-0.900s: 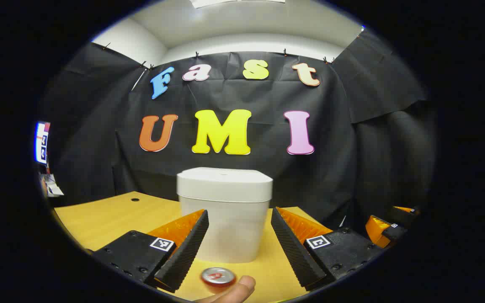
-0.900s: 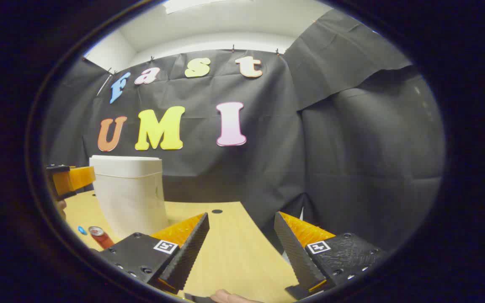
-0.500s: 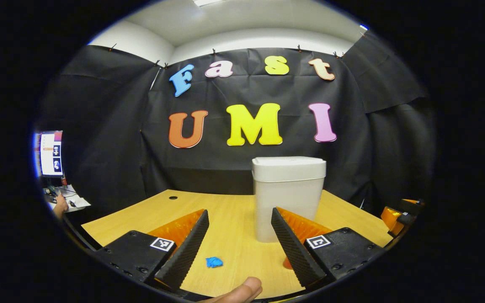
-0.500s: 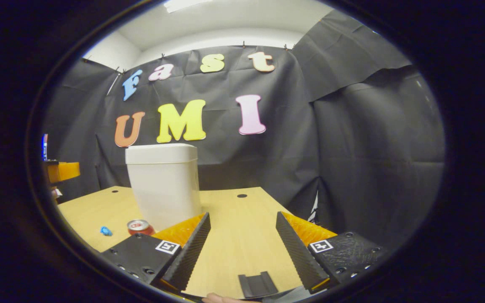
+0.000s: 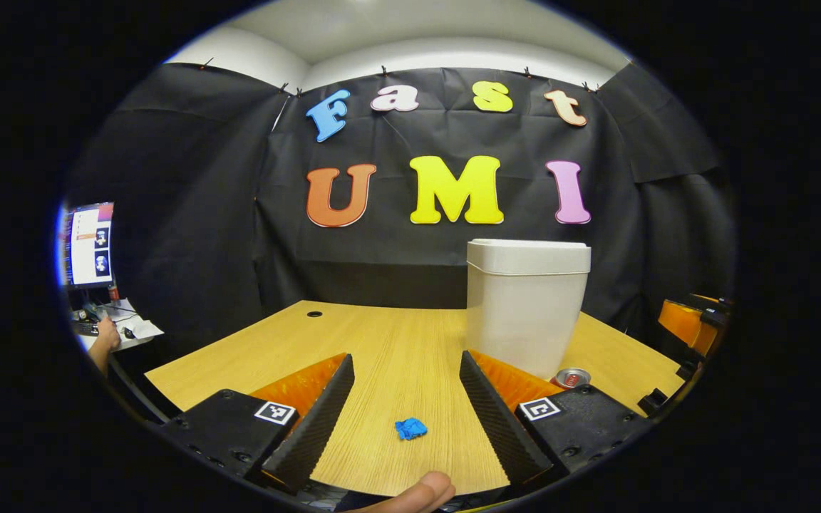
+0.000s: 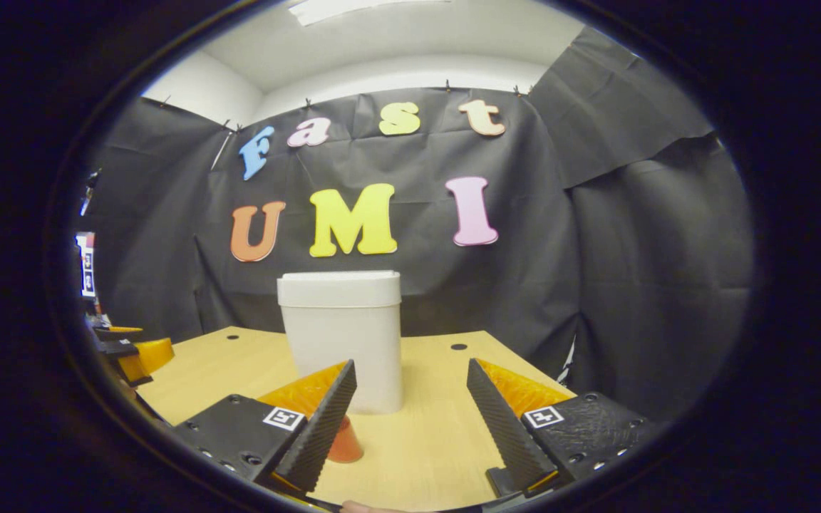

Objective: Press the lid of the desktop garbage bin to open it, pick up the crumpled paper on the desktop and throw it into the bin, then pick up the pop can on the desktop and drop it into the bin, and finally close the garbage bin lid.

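Observation:
The white bin (image 5: 528,313) stands on the wooden table (image 5: 353,342) with its lid (image 5: 529,256) down. A small blue crumpled paper (image 5: 410,428) lies on the table near me, between the fingers of my open left gripper (image 5: 405,358) and touching neither. The pop can (image 5: 573,377) stands upright just right of the bin's foot. In the right gripper view the bin (image 6: 343,335) is straight ahead, and the can (image 6: 346,442) peeks out from behind one finger of my open right gripper (image 6: 410,363), which holds nothing.
A monitor (image 5: 86,242) and a cluttered side desk with a person's hand (image 5: 105,335) sit far left. The right gripper (image 5: 688,324) shows at the table's right edge; the left gripper (image 6: 136,353) shows at the left edge. Cable holes mark the table's back.
Both views have swung. The bin slid from centre to the right in the left gripper view, and from the left to the centre in the right gripper view. The paper came between the left fingers. Both grippers stayed open.

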Demonstrator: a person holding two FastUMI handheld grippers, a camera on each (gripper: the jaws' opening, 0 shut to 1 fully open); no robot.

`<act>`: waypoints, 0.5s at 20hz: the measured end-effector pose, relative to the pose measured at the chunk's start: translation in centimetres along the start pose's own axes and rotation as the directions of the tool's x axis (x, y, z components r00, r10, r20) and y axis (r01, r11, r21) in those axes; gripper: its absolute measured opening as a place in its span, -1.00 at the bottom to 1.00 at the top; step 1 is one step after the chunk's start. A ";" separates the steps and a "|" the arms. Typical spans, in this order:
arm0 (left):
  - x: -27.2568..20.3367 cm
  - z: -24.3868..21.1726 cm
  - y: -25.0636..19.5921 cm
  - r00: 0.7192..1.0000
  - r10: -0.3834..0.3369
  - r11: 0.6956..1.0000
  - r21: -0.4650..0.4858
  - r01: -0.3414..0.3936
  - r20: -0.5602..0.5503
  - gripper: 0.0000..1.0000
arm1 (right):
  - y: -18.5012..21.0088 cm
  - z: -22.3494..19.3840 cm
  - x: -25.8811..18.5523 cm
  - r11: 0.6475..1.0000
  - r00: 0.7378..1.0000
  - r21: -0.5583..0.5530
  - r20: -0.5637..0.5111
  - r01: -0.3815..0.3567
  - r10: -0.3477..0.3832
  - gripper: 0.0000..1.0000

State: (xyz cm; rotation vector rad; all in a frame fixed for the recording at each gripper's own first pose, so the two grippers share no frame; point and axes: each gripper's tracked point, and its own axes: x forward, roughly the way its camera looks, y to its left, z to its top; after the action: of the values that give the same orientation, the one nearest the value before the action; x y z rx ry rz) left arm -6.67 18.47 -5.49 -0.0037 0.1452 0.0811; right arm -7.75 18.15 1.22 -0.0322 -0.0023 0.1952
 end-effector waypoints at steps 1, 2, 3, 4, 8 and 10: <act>0.0 0.0 0.0 1.000 -0.002 1.000 -0.006 0.002 -0.002 0.96 | 0.4 0.1 0.1 1.000 1.000 -0.007 -0.004 -0.005 0.005 0.91; 0.0 0.0 -0.1 1.000 -0.006 1.000 -0.012 0.006 0.000 0.96 | 0.9 0.2 0.2 1.000 1.000 -0.015 -0.008 -0.014 0.014 0.91; 0.0 0.1 -0.2 1.000 -0.009 1.000 -0.014 0.009 0.001 0.96 | 1.1 0.3 -0.1 0.999 1.000 -0.026 -0.011 -0.025 0.025 0.91; 0.1 0.0 -0.3 1.000 -0.011 1.000 -0.010 0.011 0.001 0.96 | 1.5 0.3 -0.2 0.999 0.999 -0.034 -0.014 -0.032 0.032 0.91; 0.8 0.1 -0.1 1.000 -0.010 1.000 0.014 0.010 0.010 0.96 | 3.9 0.5 0.7 0.997 0.998 -0.040 -0.020 -0.066 0.065 0.92; 1.4 0.9 0.1 0.999 -0.005 1.000 0.003 0.005 0.036 0.97 | 3.9 1.2 1.2 0.998 0.998 -0.038 -0.012 -0.056 0.056 0.92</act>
State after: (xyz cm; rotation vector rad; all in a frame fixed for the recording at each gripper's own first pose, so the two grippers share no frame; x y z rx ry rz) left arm -5.16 18.65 -4.85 0.0003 0.1097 0.0759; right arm -7.36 22.21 2.31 -0.0720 0.0060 0.2510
